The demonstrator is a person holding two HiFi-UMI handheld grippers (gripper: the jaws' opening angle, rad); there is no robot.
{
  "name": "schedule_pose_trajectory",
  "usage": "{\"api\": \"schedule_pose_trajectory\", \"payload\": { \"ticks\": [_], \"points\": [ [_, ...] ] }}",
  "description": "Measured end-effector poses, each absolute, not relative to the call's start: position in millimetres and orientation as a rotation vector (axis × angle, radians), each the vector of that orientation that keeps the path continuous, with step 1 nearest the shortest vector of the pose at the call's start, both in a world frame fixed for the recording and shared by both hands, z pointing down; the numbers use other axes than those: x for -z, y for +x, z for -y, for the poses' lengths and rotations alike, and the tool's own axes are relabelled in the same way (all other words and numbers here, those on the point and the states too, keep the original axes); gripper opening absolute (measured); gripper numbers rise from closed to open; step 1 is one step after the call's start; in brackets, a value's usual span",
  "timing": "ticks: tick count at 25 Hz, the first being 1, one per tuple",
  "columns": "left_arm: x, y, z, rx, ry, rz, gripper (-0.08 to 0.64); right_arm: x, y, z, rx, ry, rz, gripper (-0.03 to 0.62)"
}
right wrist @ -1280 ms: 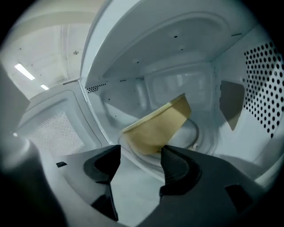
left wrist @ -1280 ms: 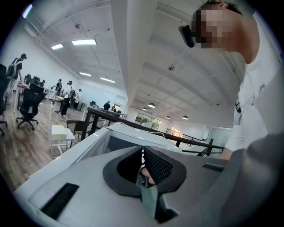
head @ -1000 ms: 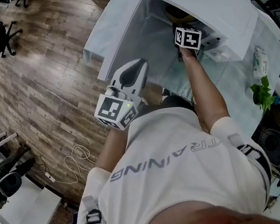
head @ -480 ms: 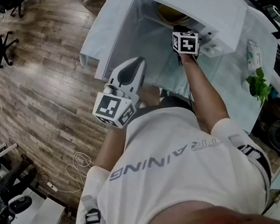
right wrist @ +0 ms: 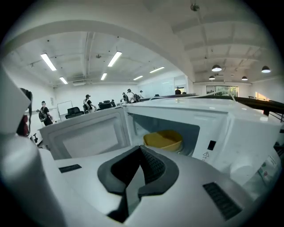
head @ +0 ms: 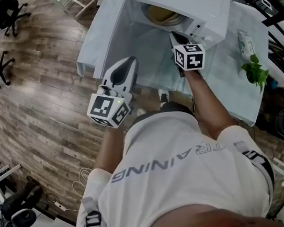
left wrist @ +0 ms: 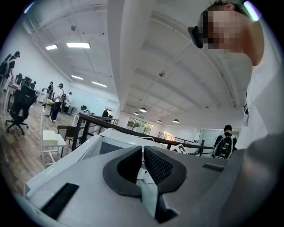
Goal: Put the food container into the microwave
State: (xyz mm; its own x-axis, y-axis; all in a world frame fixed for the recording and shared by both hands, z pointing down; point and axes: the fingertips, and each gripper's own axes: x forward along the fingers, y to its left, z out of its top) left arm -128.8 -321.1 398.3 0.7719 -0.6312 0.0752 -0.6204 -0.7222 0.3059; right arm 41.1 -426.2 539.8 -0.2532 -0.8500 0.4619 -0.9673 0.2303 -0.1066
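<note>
Yellow food container (right wrist: 163, 140) sits inside the microwave (right wrist: 230, 126), ahead of the right gripper (right wrist: 141, 150), its jaws just closed empty; left gripper (left wrist: 143, 150) likewise pressed together.

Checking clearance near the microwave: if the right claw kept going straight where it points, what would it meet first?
Probably the yellow food container sitting inside the open microwave; the shut right claw aims at it. Depth is unclear, so the cavity's front lip may come first.
</note>
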Motion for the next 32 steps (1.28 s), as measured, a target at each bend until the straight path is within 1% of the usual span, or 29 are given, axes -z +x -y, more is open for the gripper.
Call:
{"api": "schedule_pose_trajectory", "payload": {
  "ticks": [12,17,22,32],
  "points": [
    [-386.2,-128.6,293.8,0.065,2.773,0.869,0.044,-416.2,41.1,323.4,-0.348,1.83,2.438,0.023],
    [-377.6,-125.5,285.2,0.093,2.801,0.834,0.044,-379.5,31.1,285.3,-0.236,1.793,2.503,0.023],
    [-374.6,-116.4,282.0,0.097,2.817,0.823,0.044,-360.6,34.7,263.5,-0.147,1.813,2.498,0.023],
    [-372.7,-110.9,274.5,0.089,2.836,0.827,0.044,-361.3,41.4,256.6,-0.128,1.806,2.478,0.023]
  ]
}}
